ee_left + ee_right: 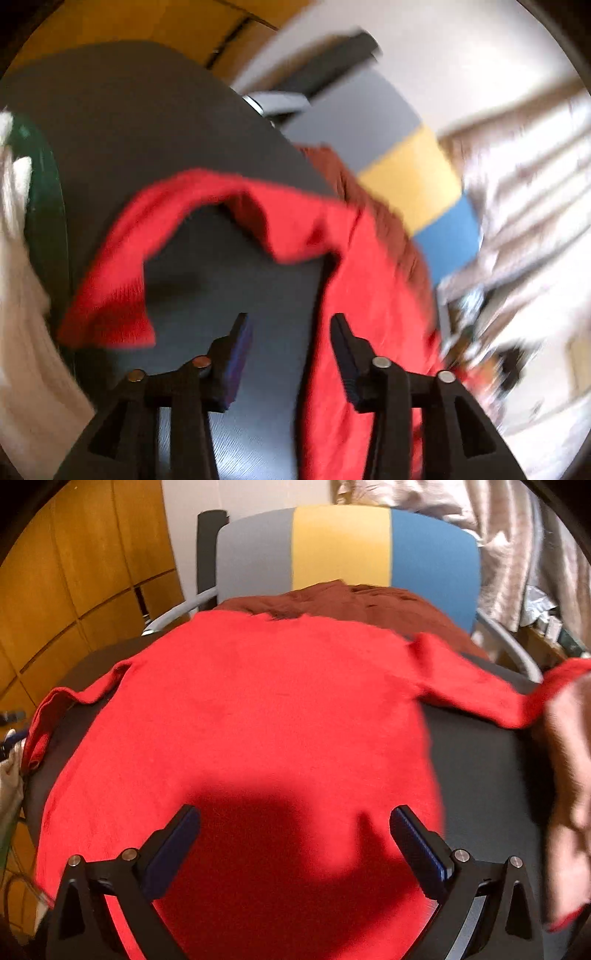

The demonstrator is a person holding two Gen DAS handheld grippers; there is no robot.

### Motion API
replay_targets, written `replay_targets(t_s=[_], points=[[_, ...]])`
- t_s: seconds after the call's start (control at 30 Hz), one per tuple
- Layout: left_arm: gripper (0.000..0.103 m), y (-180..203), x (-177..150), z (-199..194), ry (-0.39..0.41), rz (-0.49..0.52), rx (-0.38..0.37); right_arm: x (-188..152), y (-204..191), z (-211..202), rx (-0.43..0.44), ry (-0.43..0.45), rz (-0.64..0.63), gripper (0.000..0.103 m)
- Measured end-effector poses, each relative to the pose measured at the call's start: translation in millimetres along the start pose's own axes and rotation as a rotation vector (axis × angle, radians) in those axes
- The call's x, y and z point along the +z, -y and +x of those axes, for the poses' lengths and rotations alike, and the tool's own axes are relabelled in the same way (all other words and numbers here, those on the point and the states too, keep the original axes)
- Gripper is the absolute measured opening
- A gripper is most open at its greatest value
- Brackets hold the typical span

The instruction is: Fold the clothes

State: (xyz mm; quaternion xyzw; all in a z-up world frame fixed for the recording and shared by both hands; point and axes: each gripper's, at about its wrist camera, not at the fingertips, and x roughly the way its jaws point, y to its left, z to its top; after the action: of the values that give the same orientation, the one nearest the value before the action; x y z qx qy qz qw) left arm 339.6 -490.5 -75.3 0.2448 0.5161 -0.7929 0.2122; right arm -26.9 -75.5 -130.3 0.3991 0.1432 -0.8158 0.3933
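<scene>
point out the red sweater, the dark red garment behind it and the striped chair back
red sweater (240, 709), right wrist view, middle of its body
dark red garment (351, 602), right wrist view, its crumpled top
striped chair back (341, 546), right wrist view, the yellow middle panel

Red sweater (236, 716) lies flat on dark table (476, 760), sleeves spread. Right gripper (295, 830) above its hem, jaws apart, nothing between. Chair (343, 546) behind.

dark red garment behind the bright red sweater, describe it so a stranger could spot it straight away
Find the chair with the grey, yellow and blue striped backrest at the far side of the dark table. On its seat lies a crumpled dark maroon garment. It is duller and browner than the bright red sweater spread flat on the table.
</scene>
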Motion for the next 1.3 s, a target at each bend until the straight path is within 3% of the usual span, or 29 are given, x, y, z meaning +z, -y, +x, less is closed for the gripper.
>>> replay_targets(t_s=[0.13, 0.23, 0.37, 0.53, 0.6, 0.7, 0.8, 0.87, 0.97, 1.03, 1.1, 1.17, 1.3], points=[[0.056, -32, 38, 11, -0.019, -0.263, -0.087, 1, -24, 30, 0.018, -0.025, -0.021, 0.103], [0.057, -47, 50, 25, -0.032, -0.387, -0.093, -1, -25, 38, 0.015, -0.034, -0.029, 0.103], [0.057, -69, 60, 50, -0.041, -0.548, -0.059, -4, -19, 37, 0.048, -0.015, -0.003, 0.103], [0.052, -89, 73, 66, 0.009, -0.645, 0.098, -6, -23, 39, 0.029, -0.012, -0.019, 0.103], [0.024, -87, 84, 66, 0.063, -0.601, 0.185, -8, -22, 37, 0.035, -0.008, -0.013, 0.103], [0.014, -45, 108, 55, 0.148, -0.295, 0.308, -9, -22, 37, 0.035, -0.008, -0.013, 0.103], [0.014, 1, 118, 41, 0.245, 0.041, 0.447, -9, -23, 38, 0.033, -0.01, -0.016, 0.103], [0.015, 24, 119, 46, 0.237, 0.233, 0.556, -8, -22, 38, 0.031, -0.011, -0.018, 0.103], [0.024, 18, 130, 74, 0.127, 0.29, 0.767, -8, -23, 39, 0.025, -0.013, -0.022, 0.103], [0.025, -13, 140, 84, 0.018, 0.149, 0.874, -8, -22, 39, 0.026, -0.013, -0.022, 0.103], [0.026, -40, 144, 76, 0.013, -0.053, 0.859, -9, -22, 39, 0.027, -0.012, -0.022, 0.103], [0.027, -45, 141, 67, 0.048, -0.133, 0.852, -9, -22, 39, 0.026, -0.012, -0.022, 0.103], [0.028, -19, 117, 54, 0.161, -0.073, 0.868, -9, -21, 40, 0.02, -0.015, -0.027, 0.103]])
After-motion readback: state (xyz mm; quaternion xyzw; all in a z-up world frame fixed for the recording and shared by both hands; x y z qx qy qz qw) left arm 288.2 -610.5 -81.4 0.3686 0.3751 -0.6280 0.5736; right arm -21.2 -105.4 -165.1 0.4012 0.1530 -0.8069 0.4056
